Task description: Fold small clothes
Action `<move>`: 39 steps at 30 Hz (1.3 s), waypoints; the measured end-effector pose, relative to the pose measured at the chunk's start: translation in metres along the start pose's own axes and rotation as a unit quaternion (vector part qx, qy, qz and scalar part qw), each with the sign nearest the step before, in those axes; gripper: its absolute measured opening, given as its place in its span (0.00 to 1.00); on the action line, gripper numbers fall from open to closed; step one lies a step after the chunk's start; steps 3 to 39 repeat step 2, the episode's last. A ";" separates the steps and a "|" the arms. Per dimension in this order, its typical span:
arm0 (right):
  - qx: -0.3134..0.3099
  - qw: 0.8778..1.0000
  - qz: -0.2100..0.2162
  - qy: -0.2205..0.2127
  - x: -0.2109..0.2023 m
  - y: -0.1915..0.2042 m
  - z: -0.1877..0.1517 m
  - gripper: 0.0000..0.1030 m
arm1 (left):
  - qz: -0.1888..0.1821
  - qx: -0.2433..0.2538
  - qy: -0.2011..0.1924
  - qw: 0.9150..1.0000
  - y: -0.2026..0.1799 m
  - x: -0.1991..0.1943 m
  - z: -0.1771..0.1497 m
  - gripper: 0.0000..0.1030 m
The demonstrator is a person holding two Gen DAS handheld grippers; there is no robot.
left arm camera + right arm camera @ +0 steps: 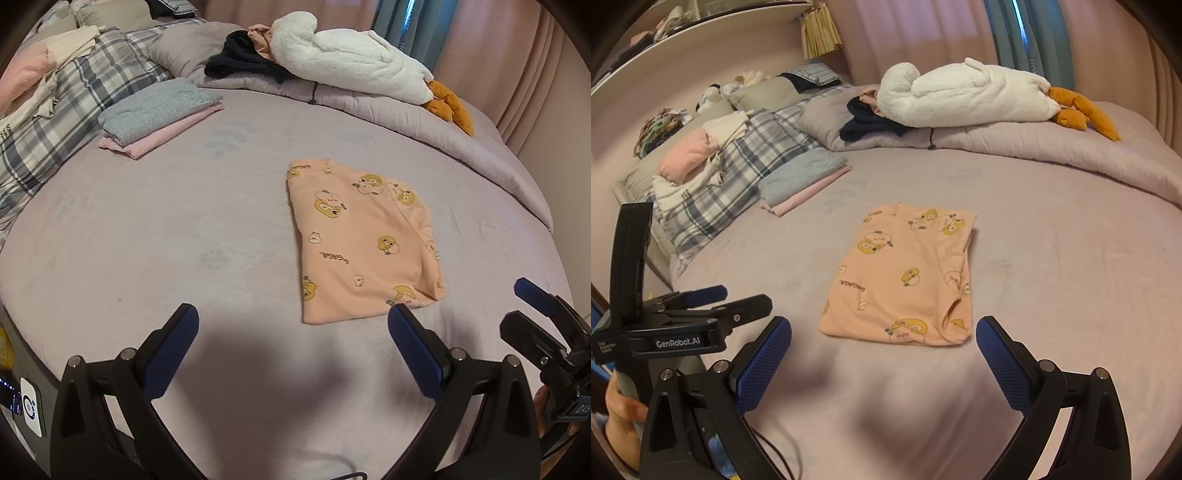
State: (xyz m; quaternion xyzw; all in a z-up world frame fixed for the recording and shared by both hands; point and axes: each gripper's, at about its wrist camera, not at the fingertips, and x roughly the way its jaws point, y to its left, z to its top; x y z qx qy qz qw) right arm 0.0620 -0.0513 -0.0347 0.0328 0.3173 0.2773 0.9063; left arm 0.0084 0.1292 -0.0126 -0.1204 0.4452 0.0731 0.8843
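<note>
Lying flat near the middle of the bed (147,229): peach garment (360,243) printed with small yellow cartoon figures, folded into a rough rectangle, one layer doubled over along its right side. Same garment (905,277) showing in the right wrist view, resting on the mauve sheet, touching nothing else.

Hovering just short of its near edge: left gripper (293,332), jaws spread wide, blue pads empty, gripping nothing. Hanging beside it, also released and empty: right gripper (884,339), jaws parted to either side of the garment's near end, clear of the cloth. Appearing at the left wrist view's right margin, part of the right gripper's black frame with one blue fingertip. Showing at the right wrist view's left side, the left gripper's body with a hand (622,410) wrapped around its handle.

Sitting further up the bed, well apart from the garment: folded stack (159,114) of grey cloth over pink cloth. Lying beyond it: plaid pillow (74,103) with loose pale clothes heaped on top. Stretching across the far side: bunched quilt (443,122), carrying a white plush toy (347,59) with orange feet and a dark garment (243,62) just beside it.
</note>
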 end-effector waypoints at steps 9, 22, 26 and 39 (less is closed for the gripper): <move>-0.001 1.000 0.001 0.000 0.000 0.001 0.000 0.96 | -0.002 0.001 0.001 1.000 0.000 0.000 0.000 0.99; -0.001 1.000 0.001 0.000 0.000 0.001 0.000 0.96 | -0.002 0.001 0.001 1.000 0.000 0.000 0.000 0.99; -0.001 1.000 0.001 0.000 0.000 0.001 0.000 0.96 | -0.002 0.001 0.001 1.000 0.000 0.000 0.000 0.99; -0.001 1.000 0.001 0.000 0.000 0.001 0.000 0.96 | -0.002 0.001 0.001 1.000 0.000 0.000 0.000 0.99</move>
